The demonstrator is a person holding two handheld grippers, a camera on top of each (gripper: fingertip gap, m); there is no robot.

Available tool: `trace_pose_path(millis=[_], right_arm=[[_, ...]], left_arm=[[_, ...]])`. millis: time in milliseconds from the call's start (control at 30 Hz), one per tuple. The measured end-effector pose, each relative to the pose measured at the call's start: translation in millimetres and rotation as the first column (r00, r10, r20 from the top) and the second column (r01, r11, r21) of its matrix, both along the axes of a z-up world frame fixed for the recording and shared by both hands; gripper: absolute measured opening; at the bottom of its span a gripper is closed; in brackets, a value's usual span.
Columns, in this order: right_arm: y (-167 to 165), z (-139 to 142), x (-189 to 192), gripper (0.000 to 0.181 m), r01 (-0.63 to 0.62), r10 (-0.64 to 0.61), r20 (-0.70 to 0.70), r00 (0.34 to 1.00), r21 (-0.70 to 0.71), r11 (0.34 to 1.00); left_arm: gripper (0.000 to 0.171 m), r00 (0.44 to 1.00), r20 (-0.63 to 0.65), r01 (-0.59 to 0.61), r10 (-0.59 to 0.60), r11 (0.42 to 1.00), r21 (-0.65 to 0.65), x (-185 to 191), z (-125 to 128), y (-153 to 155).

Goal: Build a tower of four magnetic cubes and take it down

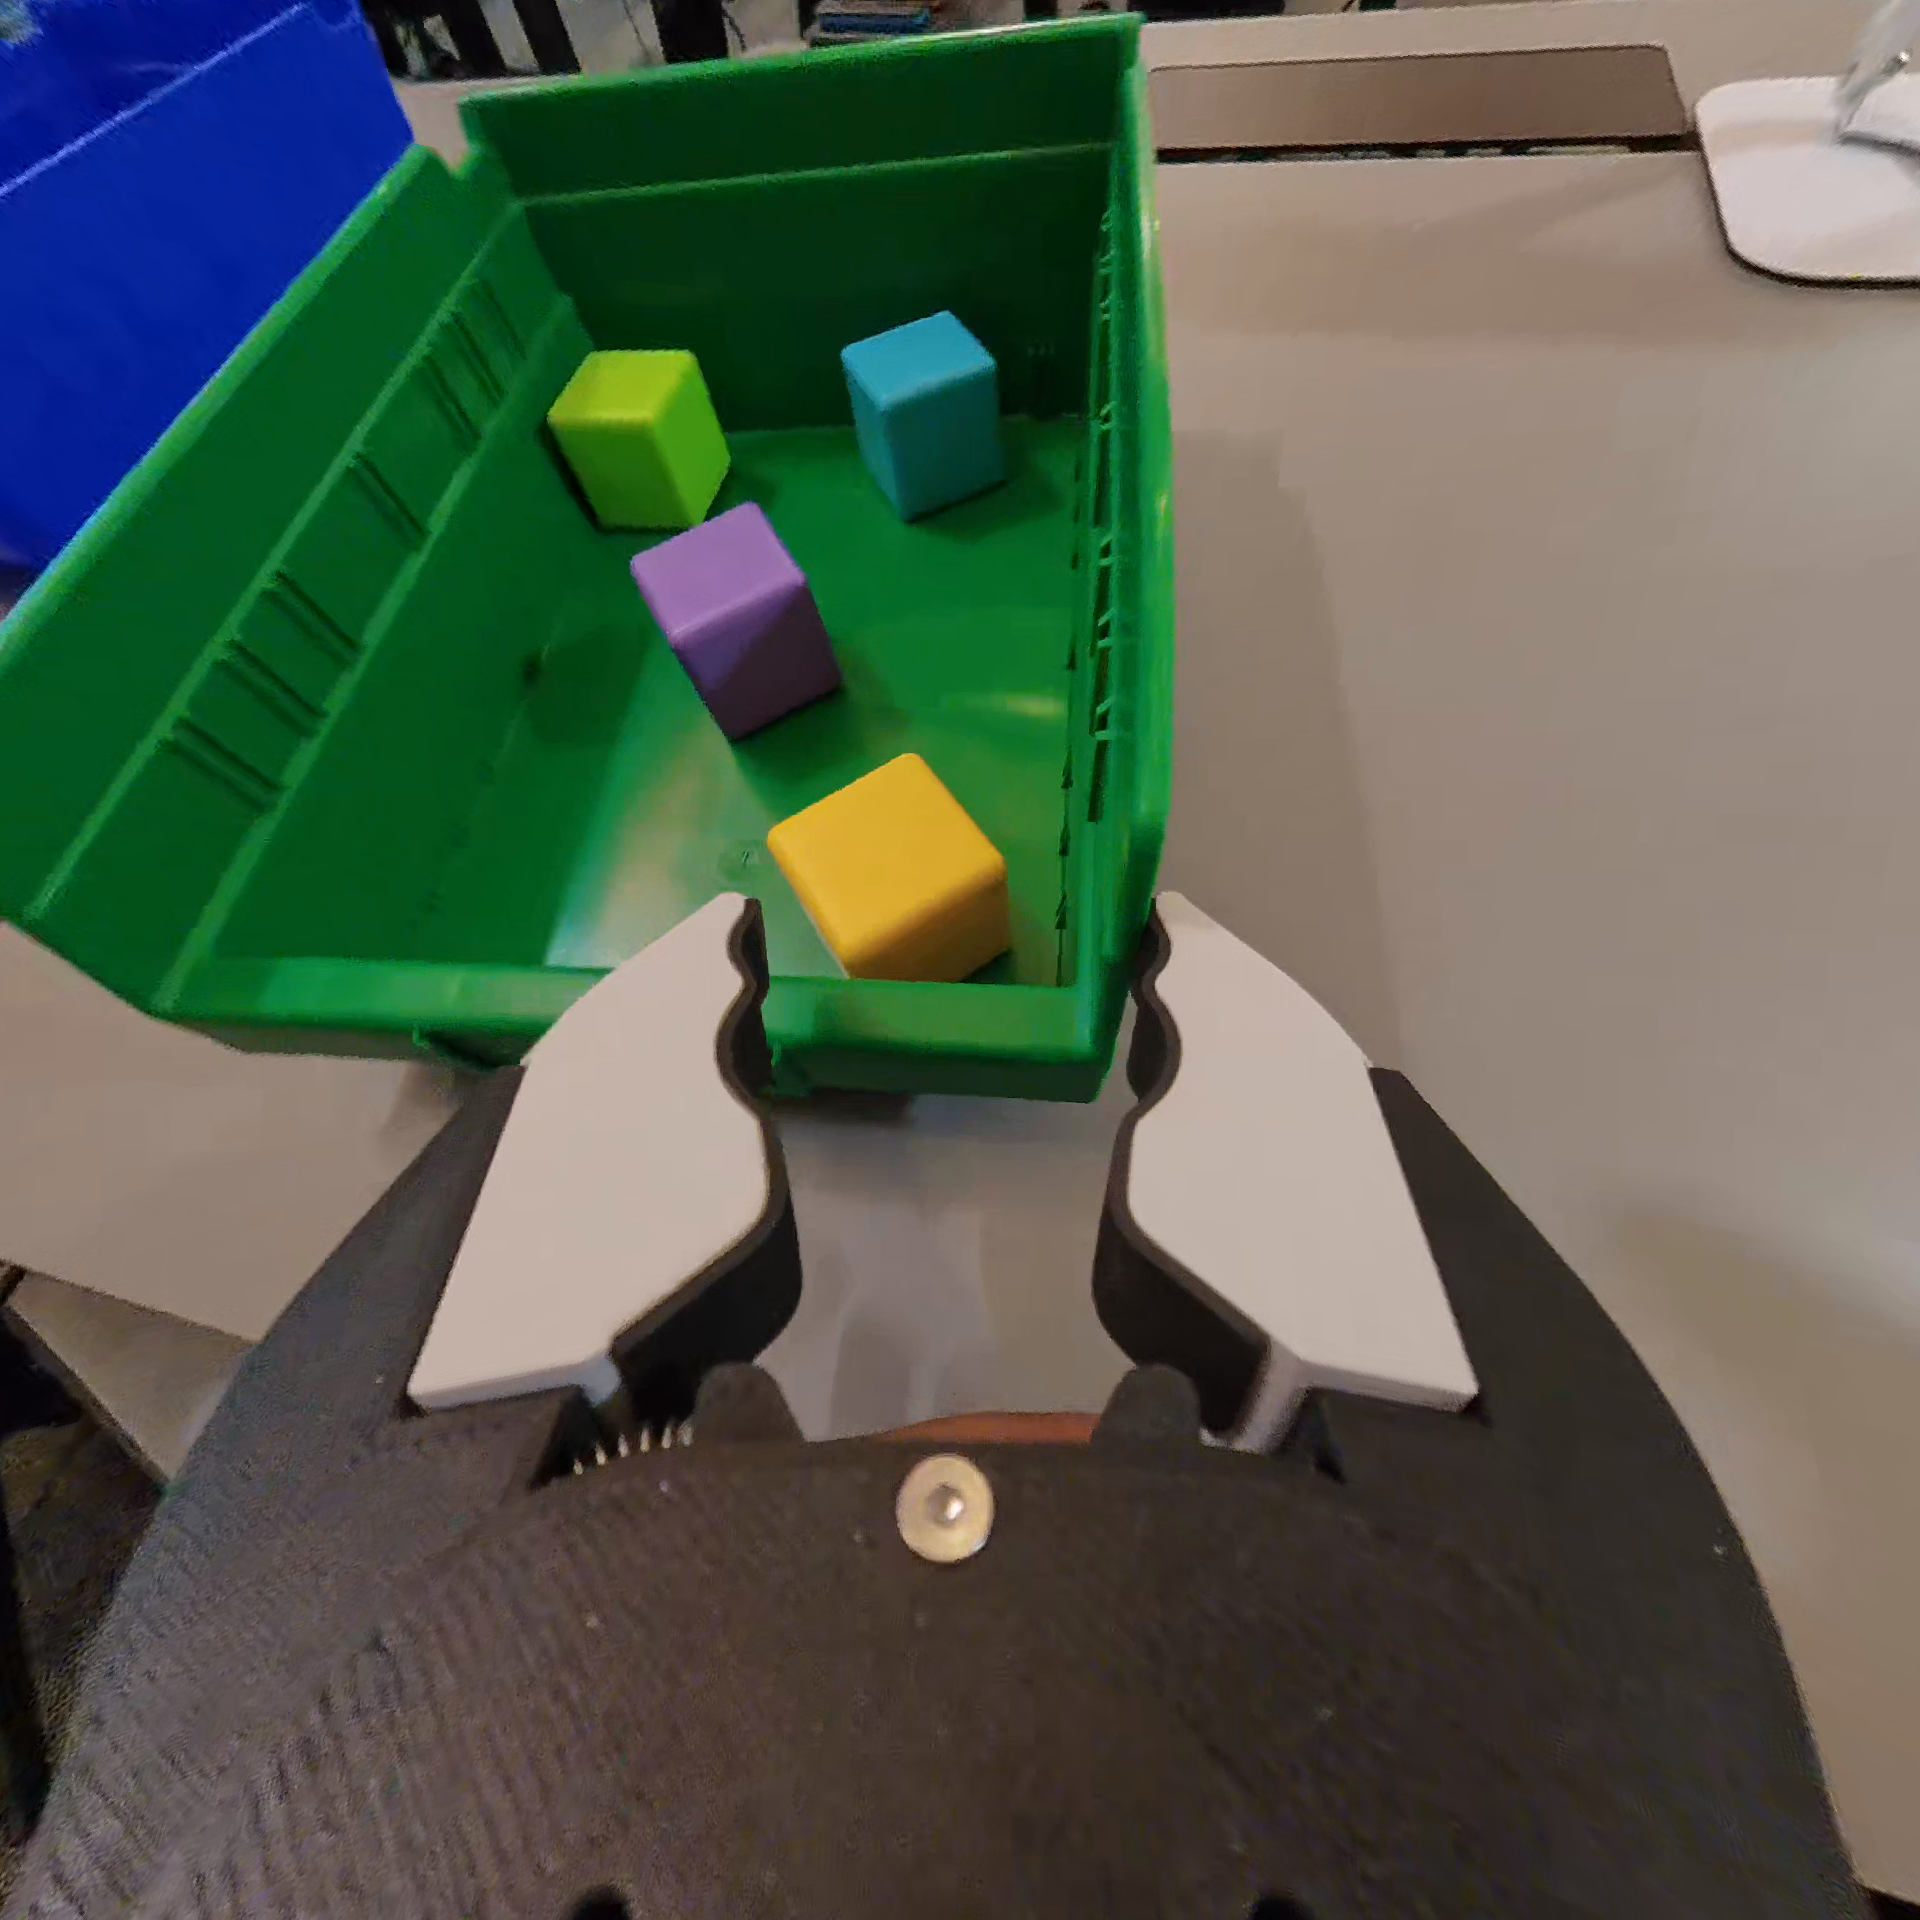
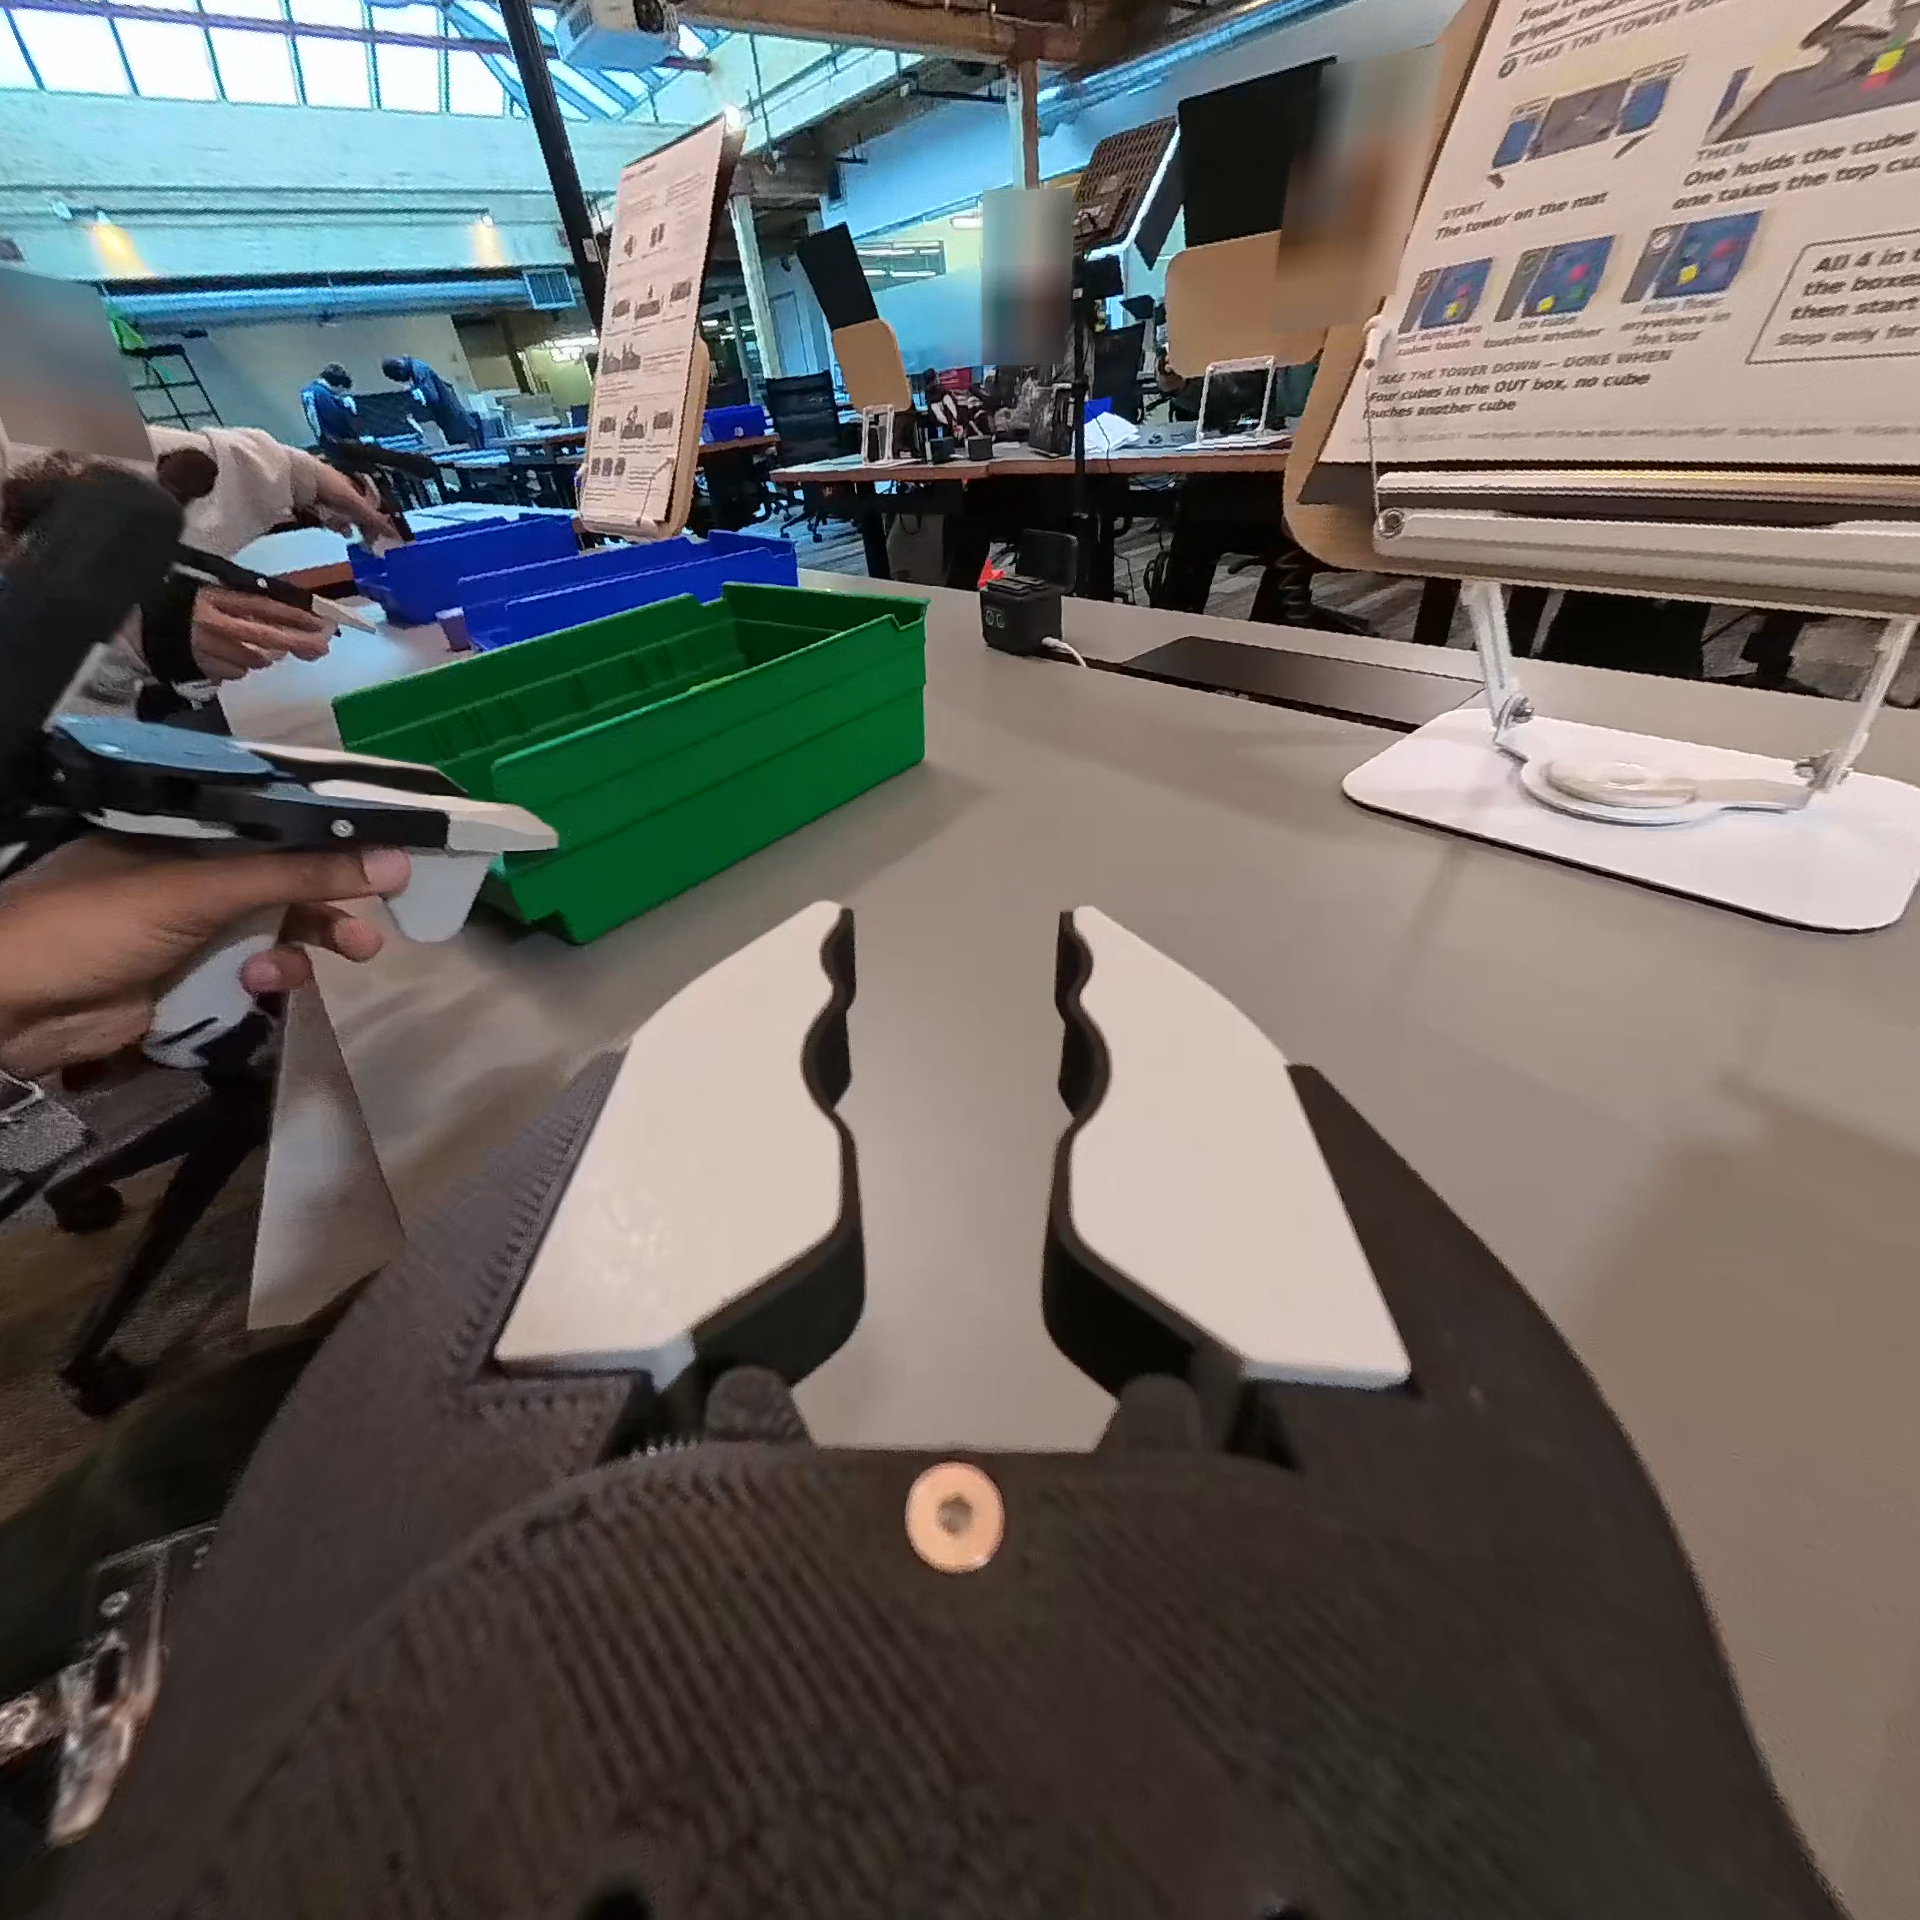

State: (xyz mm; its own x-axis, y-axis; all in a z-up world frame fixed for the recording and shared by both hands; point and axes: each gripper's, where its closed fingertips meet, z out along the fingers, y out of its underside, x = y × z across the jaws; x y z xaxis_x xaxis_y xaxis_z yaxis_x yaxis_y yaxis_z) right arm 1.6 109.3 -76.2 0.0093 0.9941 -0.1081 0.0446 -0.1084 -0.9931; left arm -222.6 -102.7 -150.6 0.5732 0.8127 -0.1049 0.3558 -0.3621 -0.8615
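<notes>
The green bin (image 1: 312,727) lies on the grey desk (image 1: 1507,727), its long axis running away from the left gripper (image 1: 951,914), whose fingers are spread, empty, at its near wall. Inside, apart: yellow cube (image 1: 894,868) nearest, purple cube (image 1: 738,618), lime cube (image 1: 639,436), teal cube (image 1: 920,410). The right gripper (image 2: 956,920), fingers parted, hovers over bare desk in an open workshop.

Our left claw (image 1: 951,914) has two pale grey fingers (image 1: 623,1164) with wavy black inner pads, set in a ridged black printed body; a silver screw (image 1: 943,1509) sits at its centre; our right claw (image 2: 956,925) is built alike, with its own silver screw (image 2: 953,1523).
</notes>
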Motion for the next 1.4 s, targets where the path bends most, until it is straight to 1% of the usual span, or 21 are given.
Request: trace_pose_path(millis=[167,233,333,400,467,500,533,600,667,700,767,800,833,867,933,1067,1133,1200,1267,1333,1400], right_arm=[[-3.0,-4.5,-5.0,0.036,-0.011,0.011,0.018,1.000,0.034,0.999],[-4.2,-5.4,-6.1,0.036,-0.014,0.013,0.023,1.000,0.050,0.999],[-3.4,-6.3,-6.6,0.035,-0.010,0.008,0.029,1.000,0.072,0.997],[-1.6,-7.3,-6.4,0.035,-0.005,0.003,0.032,0.999,0.077,0.997],[0.4,-7.7,-6.2,0.035,0.000,-0.002,0.033,0.999,0.075,0.997],[1.3,-8.3,-6.2,0.035,0.001,-0.003,0.034,0.999,0.072,0.997],[1.5,-9.5,-6.4,0.035,-0.001,-0.001,0.038,0.999,0.069,0.998],[0.0,-14.2,-7.2,0.035,-0.012,0.009,0.055,0.998,0.065,0.998],[-2.4,-19.3,-7.6,0.035,-0.019,0.014,0.073,0.997,0.073,0.997],[-3.6,-21.5,-7.5,0.035,-0.019,0.012,0.079,0.997,0.082,0.996],[-7.8,-26.2,-8.2,0.034,-0.025,0.015,0.088,0.996,0.103,0.994],[-11.1,-28.0,-9.1,0.034,-0.035,0.024,0.093,0.995,0.115,0.993],[-15.9,-28.2,-9.8,0.034,-0.051,0.040,0.090,0.995,0.128,0.991],[-21.7,-26.4,-10.1,0.033,-0.072,0.062,0.078,0.995,0.138,0.988],[-32.4,-22.0,-10.0,0.033,-0.103,0.096,0.057,0.994,0.149,0.983],[-44.9,-18.7,-7.3,0.032,-0.131,0.126,0.042,0.991,0.163,0.978],[-45.4,-19.1,-5.9,0.031,-0.127,0.123,0.036,0.992,0.161,0.979],[-45.2,-17.6,-4.7,0.031,-0.127,0.126,0.011,0.992,0.133,0.983],[-45.0,-15.7,-3.9,0.031,-0.135,0.136,-0.013,0.991,0.089,0.987],[-43.3,-16.1,-4.3,0.031,-0.138,0.139,-0.017,0.990,0.057,0.989],[-40.5,-17.4,-4.9,0.032,-0.135,0.136,-0.009,0.991,0.046,0.990]], left_arm=[[0.068,0.998,-0.006,-0.056,0.056,0.998,-0.014,-12.1,1.7,-25.5],[0.067,0.999,-0.013,-0.038,0.038,0.999,-0.005,-13.4,4.3,-27.8],[0.071,0.997,-0.033,0.070,-0.069,0.996,0.046,-2.7,16.5,-17.4],[0.073,0.986,-0.103,0.143,-0.132,0.983,0.113,4.6,39.5,-13.4],[0.072,0.962,-0.146,0.258,-0.233,0.947,0.189,19.0,66.4,-10.4],[0.072,0.955,-0.156,0.280,-0.251,0.936,0.215,21.9,79.6,-13.8],[0.073,0.952,-0.157,0.294,-0.264,0.930,0.219,21.9,90.5,-19.2],[0.072,0.944,-0.123,0.322,-0.305,0.933,0.162,16.0,100.5,-31.4],[0.059,0.913,-0.054,0.407,-0.404,0.912,0.048,9.7,94.9,-37.8],[0.054,0.872,-0.009,0.489,-0.489,0.872,-0.002,10.2,88.3,-34.7],[0.059,0.741,0.083,0.671,-0.666,0.732,-0.122,8.9,68.1,-27.1],[0.059,0.709,0.173,0.704,-0.683,0.678,-0.212,-3.0,52.6,-32.6],[0.059,0.687,0.287,0.726,-0.667,0.618,-0.300,-16.1,37.8,-42.5],[0.061,0.677,0.364,0.735,-0.639,0.570,-0.368,-29.8,28.9,-50.9],[0.060,0.646,0.428,0.762,-0.632,0.499,-0.413,-47.5,22.2,-53.7],[0.061,0.562,0.489,0.825,-0.667,0.411,-0.388,-54.3,8.5,-36.2],[0.062,0.519,0.529,0.850,-0.672,0.337,-0.405,-51.4,-5.2,-31.1],[0.065,0.497,0.571,0.858,-0.654,0.271,-0.436,-50.7,-19.3,-31.2],[0.060,0.498,0.588,0.854,-0.637,0.244,-0.459,-54.6,-28.1,-29.7],[0.062,0.487,0.605,0.862,-0.630,0.236,-0.449,-56.4,-32.9,-27.4],[0.054,0.466,0.625,0.876,-0.626,0.224,-0.428,-55.1,-37.3,-27.0]])
